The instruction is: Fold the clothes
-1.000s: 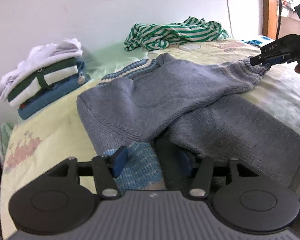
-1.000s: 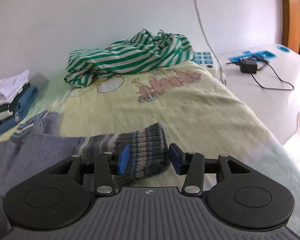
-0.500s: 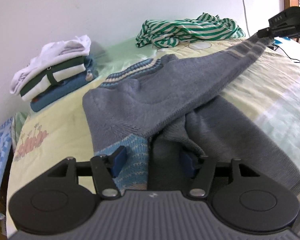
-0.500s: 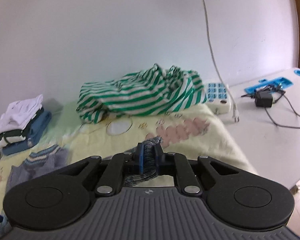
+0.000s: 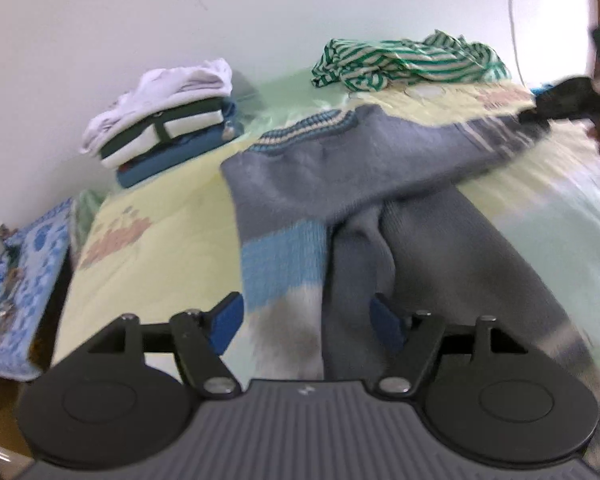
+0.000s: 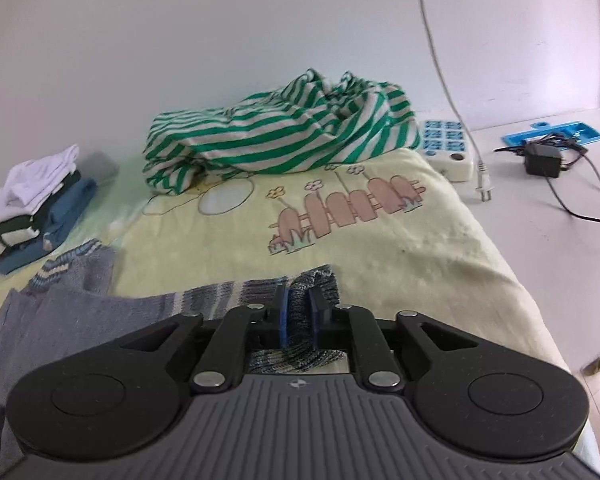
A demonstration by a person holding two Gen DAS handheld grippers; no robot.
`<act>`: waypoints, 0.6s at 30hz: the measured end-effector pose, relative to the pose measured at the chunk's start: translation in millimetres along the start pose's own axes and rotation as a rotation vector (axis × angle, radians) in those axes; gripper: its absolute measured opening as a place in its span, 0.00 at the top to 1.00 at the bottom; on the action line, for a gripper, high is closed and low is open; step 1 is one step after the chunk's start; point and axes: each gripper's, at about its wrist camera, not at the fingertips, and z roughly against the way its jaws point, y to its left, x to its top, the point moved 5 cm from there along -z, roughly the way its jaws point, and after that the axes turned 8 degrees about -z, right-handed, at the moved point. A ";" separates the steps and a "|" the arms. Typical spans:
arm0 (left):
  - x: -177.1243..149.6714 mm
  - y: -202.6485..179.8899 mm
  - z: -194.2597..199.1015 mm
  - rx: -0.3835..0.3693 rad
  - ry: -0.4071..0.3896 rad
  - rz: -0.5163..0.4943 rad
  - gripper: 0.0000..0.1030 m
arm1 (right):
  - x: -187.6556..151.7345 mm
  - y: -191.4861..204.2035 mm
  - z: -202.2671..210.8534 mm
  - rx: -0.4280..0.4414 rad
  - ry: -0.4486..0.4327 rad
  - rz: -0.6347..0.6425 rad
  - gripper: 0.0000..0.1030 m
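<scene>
A grey knit sweater (image 5: 340,168) with a blue band and a striped collar lies on the yellow blanket (image 5: 160,232). My left gripper (image 5: 307,322) hovers over its lower hem. Its jaws are opening wide; the knit lies below and between them, untouched by the pads. My right gripper (image 6: 299,316) has the striped sleeve cuff (image 6: 320,284) pinched between its blue pads, and its jaws are opening slightly. The left wrist view shows that gripper (image 5: 530,116) blurred at the far right, with the sleeve stretched out toward it.
A stack of folded clothes (image 5: 168,128) sits by the wall at the back left. A crumpled green-striped garment (image 6: 280,136) lies at the back. A power strip (image 6: 448,148), a black adapter (image 6: 542,160) and cables rest on the white surface to the right.
The right gripper closed on the sleeve cuff and drew the sleeve out to the right. The left gripper pulled back and up from the hem, and its jaws widened.
</scene>
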 end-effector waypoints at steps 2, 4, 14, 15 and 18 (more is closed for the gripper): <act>-16.0 -8.4 18.4 -0.004 0.030 -0.001 0.25 | 4.9 -1.4 5.5 -0.038 -0.006 0.008 0.76; -32.8 -17.1 36.6 -0.003 0.062 -0.002 0.25 | 8.3 -0.1 19.8 -0.111 -0.068 0.035 0.69; -105.9 -42.8 77.4 0.037 0.201 0.219 0.29 | -56.0 134.6 65.4 0.634 0.422 0.029 0.67; -109.2 -42.7 77.4 0.048 0.201 0.236 0.28 | -71.3 150.4 64.2 0.684 0.499 0.052 0.67; -114.7 -34.4 75.9 0.076 0.190 0.303 0.33 | -113.2 188.6 59.9 0.734 0.653 0.152 0.67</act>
